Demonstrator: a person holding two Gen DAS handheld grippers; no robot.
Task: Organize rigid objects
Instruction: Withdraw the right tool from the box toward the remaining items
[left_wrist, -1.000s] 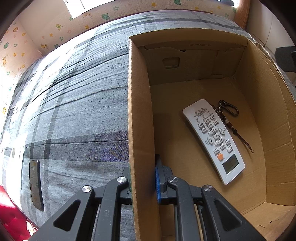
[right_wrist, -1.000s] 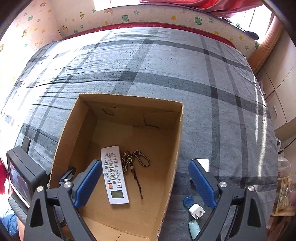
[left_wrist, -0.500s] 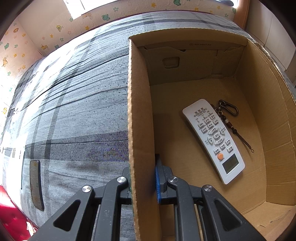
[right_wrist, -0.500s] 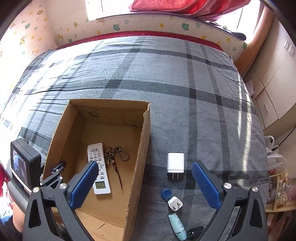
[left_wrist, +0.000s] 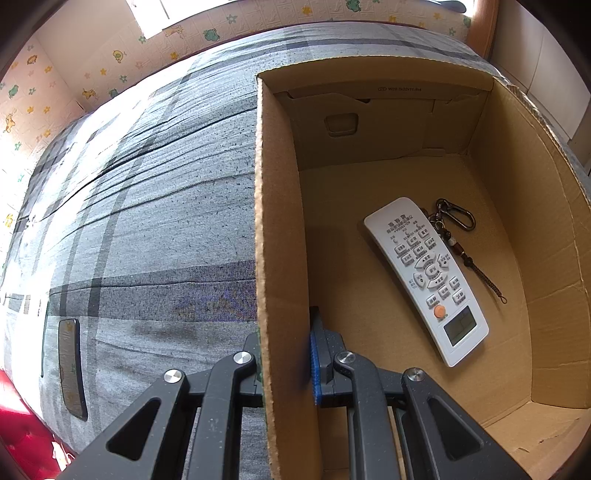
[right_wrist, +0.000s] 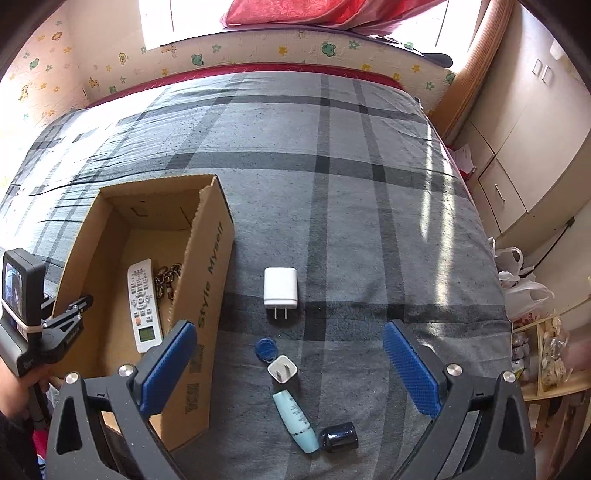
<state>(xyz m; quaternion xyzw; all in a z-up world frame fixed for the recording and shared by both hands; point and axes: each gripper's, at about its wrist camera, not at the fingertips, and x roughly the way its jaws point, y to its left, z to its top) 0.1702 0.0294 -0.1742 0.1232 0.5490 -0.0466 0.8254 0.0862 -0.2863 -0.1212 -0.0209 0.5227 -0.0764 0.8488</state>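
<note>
A cardboard box (right_wrist: 210, 258) stands on the grey plaid bed. My left gripper (left_wrist: 286, 363) is shut on the box's left wall (left_wrist: 279, 258), and it shows at the left of the right wrist view (right_wrist: 70, 314). Inside the box lie a white remote (left_wrist: 424, 277) and a dark keychain (left_wrist: 456, 221); both also show in the right wrist view, the remote (right_wrist: 144, 306) beside the keychain (right_wrist: 166, 277). My right gripper (right_wrist: 290, 365) is open and empty above several loose items: a large white charger (right_wrist: 280, 288), a blue cap (right_wrist: 266, 349), a small white plug (right_wrist: 282, 371), a teal tube (right_wrist: 295, 417) and a dark cap (right_wrist: 340, 437).
A black phone (left_wrist: 70, 365) lies on the bed left of the box. Cabinets (right_wrist: 524, 147) and plastic bags (right_wrist: 524, 284) stand beyond the bed's right edge. A patterned wall panel (right_wrist: 221, 55) runs along the far side.
My right gripper has swung right, away from over the box, to above the loose items on the bed. The left gripper has kept its grip on the box wall.
</note>
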